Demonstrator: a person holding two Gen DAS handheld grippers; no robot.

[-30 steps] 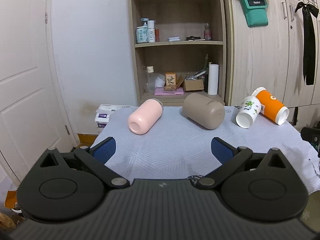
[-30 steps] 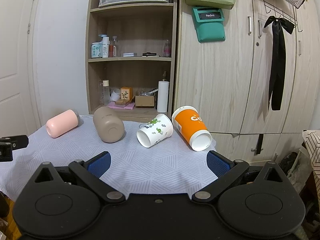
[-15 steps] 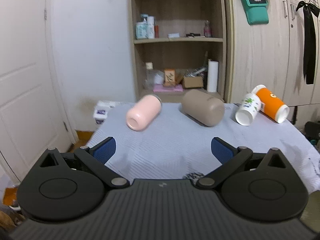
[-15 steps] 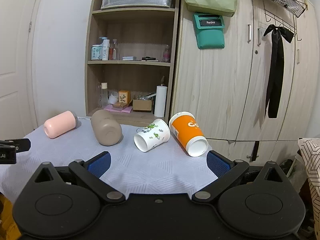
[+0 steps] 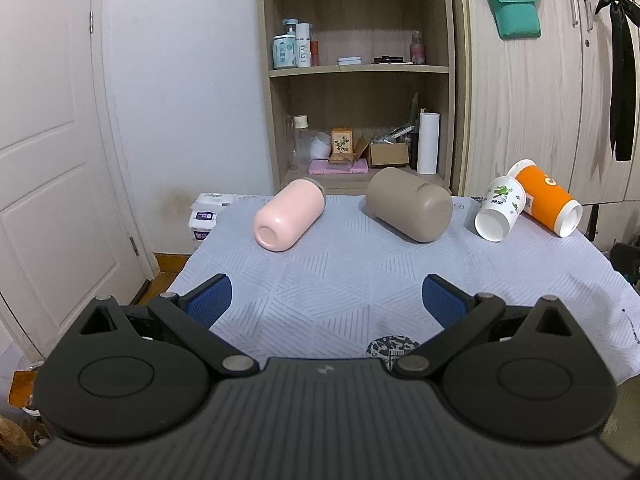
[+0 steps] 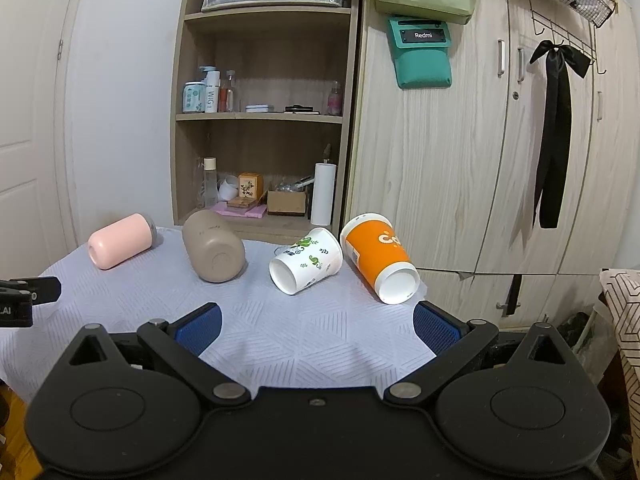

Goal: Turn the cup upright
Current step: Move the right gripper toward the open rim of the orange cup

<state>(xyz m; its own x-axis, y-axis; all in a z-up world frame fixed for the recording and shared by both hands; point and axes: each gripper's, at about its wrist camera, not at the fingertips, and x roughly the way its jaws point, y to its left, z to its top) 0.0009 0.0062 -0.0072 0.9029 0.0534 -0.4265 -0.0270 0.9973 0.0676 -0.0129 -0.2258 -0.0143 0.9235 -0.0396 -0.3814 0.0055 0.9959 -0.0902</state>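
Note:
Several cups lie on their sides on a grey-clothed table: a pink cup, a tan cup, a white cup with green leaves and an orange cup. My left gripper is open and empty over the near table edge, short of the pink and tan cups. My right gripper is open and empty, short of the white and orange cups.
A wooden shelf unit with bottles and boxes stands behind the table. Wooden cupboards are on the right, a white door on the left. Part of the left gripper shows at the right wrist view's left edge.
Both grippers have shifted slightly relative to the table, the cups now sitting a little lower in view. Jaws stay open. No cup has moved.

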